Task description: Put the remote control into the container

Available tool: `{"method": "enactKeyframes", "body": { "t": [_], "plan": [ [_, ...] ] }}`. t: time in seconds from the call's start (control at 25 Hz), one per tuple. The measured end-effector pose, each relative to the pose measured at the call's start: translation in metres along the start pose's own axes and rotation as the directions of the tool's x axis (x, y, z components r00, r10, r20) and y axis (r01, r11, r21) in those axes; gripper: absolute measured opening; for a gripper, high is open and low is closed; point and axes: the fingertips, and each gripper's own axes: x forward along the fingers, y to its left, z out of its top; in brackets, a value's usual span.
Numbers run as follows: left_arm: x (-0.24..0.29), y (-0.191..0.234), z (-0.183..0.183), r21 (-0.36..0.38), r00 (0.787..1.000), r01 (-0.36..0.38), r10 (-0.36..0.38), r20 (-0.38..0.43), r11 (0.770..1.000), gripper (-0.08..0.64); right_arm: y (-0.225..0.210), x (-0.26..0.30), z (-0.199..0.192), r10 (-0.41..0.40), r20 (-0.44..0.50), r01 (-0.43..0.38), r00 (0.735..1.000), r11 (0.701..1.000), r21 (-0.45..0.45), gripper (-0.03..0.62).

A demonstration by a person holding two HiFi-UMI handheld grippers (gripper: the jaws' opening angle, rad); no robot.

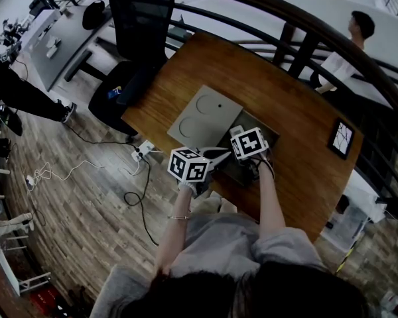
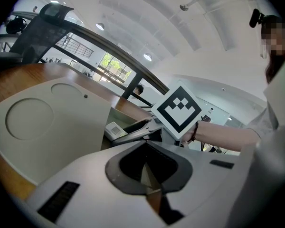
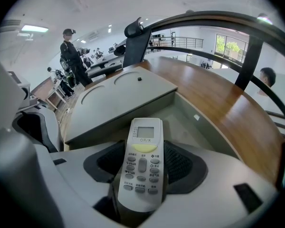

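R gripper [image 3: 142,167] w/ slim plastic remote [image 3: 143,141]

Container [image 3: 187,127] mouth open above; lid [image 3: 121,96] borders left side.

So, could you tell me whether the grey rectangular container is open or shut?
Open: the flat grey lid with two circles lies to one side, and the container's bare inside shows behind the white remote control.
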Motion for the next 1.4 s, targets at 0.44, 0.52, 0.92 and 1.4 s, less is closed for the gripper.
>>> {"method": "enactKeyframes", "body": {
  "t": [0.44,0.52,0.92,1.4],
  "plan": [
    [-0.001,-0.001,-0.003,-0.010,1.000,0.005,-0.005,-0.006,1.000,0.003,0.006,-0.007,0.004,0.033,0.036,-0.033,0.999,0.999,0.007,0.247],
    [-0.002,-0.001,-0.004,-0.011,1.000,0.007,-0.007,-0.007,1.000,0.003,0.006,-0.011,0.007,0.031,0.054,-0.032,0.998,0.999,0.003,0.247],
    [-0.001,-0.004,0.002,0.019,1.000,0.005,-0.005,0.017,1.000,0.003,-0.001,-0.031,0.005,-0.018,0.116,0.019,0.993,1.000,-0.010,0.245],
    [0.002,-0.017,0.004,0.066,1.000,0.012,-0.014,0.022,0.998,0.003,0.001,-0.062,-0.004,0.000,0.251,-0.019,0.968,0.997,0.073,0.187]
  ]
}}
